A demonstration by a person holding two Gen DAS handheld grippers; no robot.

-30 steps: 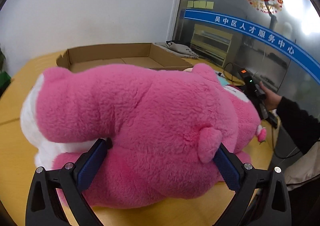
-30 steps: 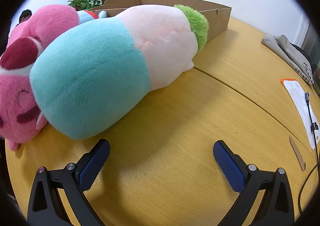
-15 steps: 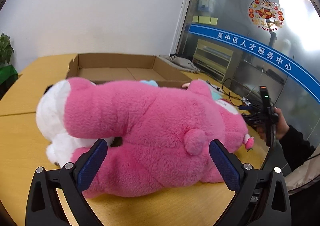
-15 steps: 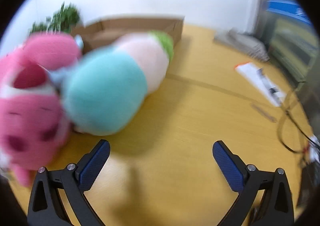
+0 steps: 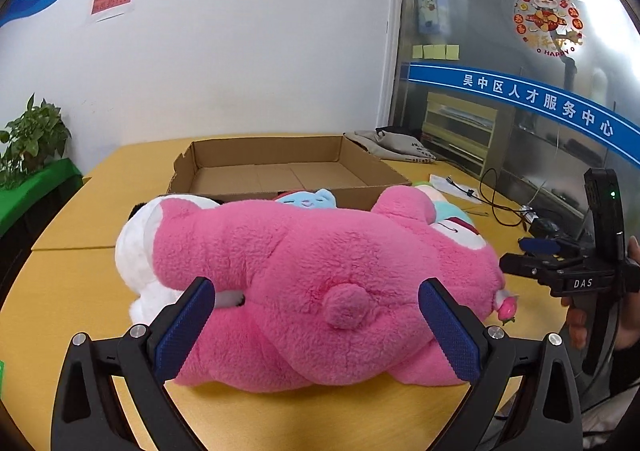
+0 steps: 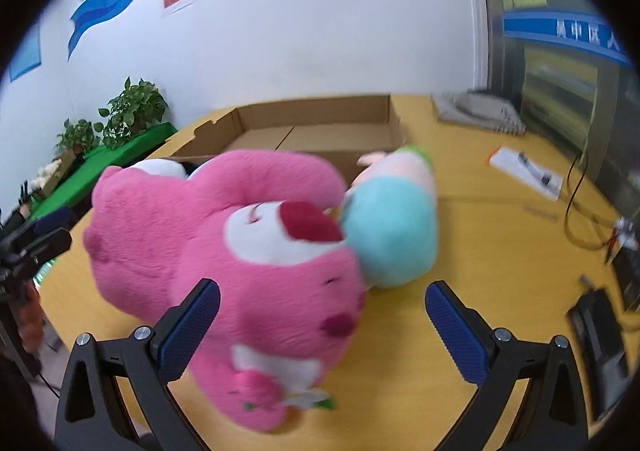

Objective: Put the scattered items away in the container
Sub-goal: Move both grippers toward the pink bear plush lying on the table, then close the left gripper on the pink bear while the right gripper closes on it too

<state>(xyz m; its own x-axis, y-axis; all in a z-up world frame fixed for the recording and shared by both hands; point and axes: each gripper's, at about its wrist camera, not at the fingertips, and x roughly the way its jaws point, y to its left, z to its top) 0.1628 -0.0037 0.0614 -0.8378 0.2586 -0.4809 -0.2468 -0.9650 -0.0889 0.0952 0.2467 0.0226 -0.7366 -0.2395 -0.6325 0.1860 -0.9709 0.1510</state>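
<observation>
We have backed our left gripper [image 5: 312,327], jaws spread and empty, off the pink bear [image 5: 320,291] at frame centre; the right gripper [image 6: 320,327], also spread wide, swings toward it. The cardboard box [image 5: 280,171] behind awaits.

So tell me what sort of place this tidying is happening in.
Most likely an office or public service centre, not a home. A blue band with Chinese lettering crosses a glass partition, sticky notes are stuck on the glass, and the round wooden table looks like a meeting table, with potted plants beside it.
</observation>
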